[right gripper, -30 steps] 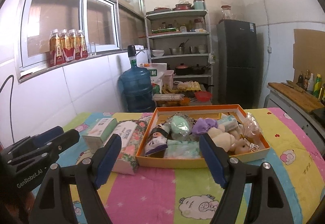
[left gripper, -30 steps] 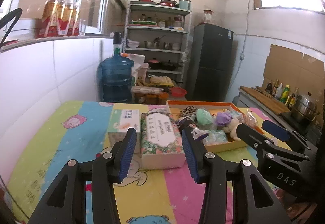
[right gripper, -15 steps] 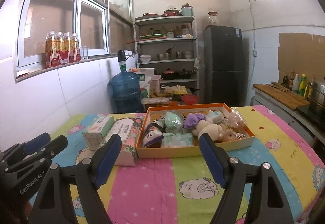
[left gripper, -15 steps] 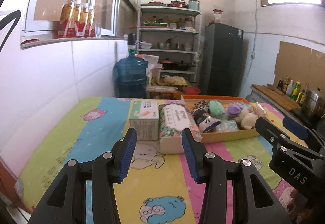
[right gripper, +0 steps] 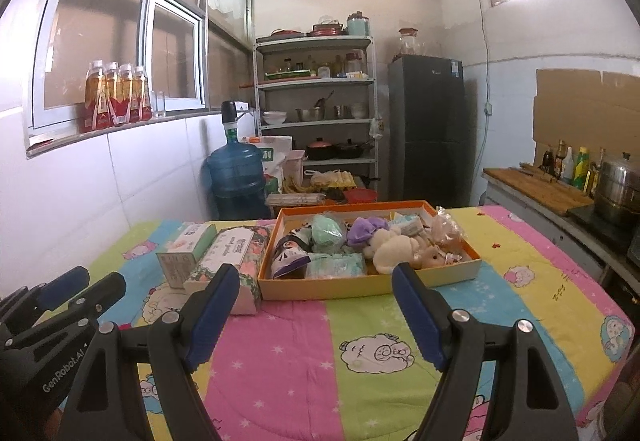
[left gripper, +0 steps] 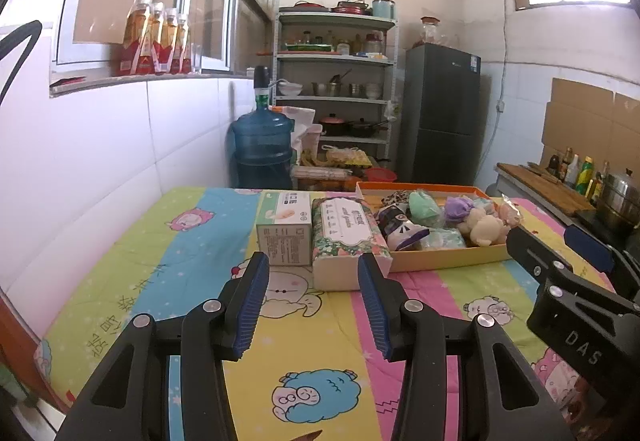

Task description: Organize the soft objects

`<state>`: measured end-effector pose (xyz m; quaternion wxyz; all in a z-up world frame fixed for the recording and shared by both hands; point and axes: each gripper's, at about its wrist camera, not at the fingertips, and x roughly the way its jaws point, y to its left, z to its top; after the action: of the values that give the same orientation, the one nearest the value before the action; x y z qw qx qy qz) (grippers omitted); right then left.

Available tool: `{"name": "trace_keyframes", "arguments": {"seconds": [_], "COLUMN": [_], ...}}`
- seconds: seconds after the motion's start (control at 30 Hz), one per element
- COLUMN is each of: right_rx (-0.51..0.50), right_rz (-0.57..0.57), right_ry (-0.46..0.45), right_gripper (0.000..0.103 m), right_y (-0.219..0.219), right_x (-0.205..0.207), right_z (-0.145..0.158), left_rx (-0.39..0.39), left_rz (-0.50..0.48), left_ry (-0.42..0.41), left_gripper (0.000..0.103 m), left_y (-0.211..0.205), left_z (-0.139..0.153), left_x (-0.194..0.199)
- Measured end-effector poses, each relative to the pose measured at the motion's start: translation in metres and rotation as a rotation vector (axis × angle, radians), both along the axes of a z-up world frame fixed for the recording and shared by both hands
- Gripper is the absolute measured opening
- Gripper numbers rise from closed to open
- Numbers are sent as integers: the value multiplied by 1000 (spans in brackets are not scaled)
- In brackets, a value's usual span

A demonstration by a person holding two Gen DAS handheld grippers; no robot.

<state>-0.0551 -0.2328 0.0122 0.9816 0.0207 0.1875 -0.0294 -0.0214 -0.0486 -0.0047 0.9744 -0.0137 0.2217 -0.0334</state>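
Note:
An orange tray (right gripper: 372, 287) on the colourful quilt holds several soft things: a cream plush toy (right gripper: 394, 251), a purple one (right gripper: 366, 229), a green one (right gripper: 326, 229) and wrapped packs. The tray also shows in the left wrist view (left gripper: 448, 261). A floral tissue pack (left gripper: 346, 237) and a green-white tissue box (left gripper: 285, 227) lie left of the tray. My left gripper (left gripper: 314, 297) is open and empty, held back from the tissue pack. My right gripper (right gripper: 316, 311) is open wide and empty, held back from the tray.
The quilt-covered table (right gripper: 360, 357) meets a white tiled wall on the left. Behind it stand a blue water jug (right gripper: 236, 177), a metal shelf (right gripper: 318, 101) and a dark fridge (right gripper: 430, 129). A counter with bottles and a pot (right gripper: 616, 189) is at right.
Both grippers have pulled back from the table, so the tray and tissue packs look smaller and farther. Both stay open and empty.

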Motion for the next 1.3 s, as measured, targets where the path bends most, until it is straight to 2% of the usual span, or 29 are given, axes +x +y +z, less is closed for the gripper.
{"name": "trace_keyframes", "arguments": {"seconds": [0.5, 1.3], "right_rx": [-20, -10], "right_rz": [29, 40], "right_ry": [10, 19], "right_gripper": [78, 78], "right_y": [13, 18], "right_x": [1, 1], "right_z": [0, -5], "left_rx": [-10, -5], "left_rz": [17, 12], "left_ry": [-4, 4], "left_gripper": [52, 52], "left_y": [6, 7], "left_z": [2, -2], "left_x": [0, 2]}}
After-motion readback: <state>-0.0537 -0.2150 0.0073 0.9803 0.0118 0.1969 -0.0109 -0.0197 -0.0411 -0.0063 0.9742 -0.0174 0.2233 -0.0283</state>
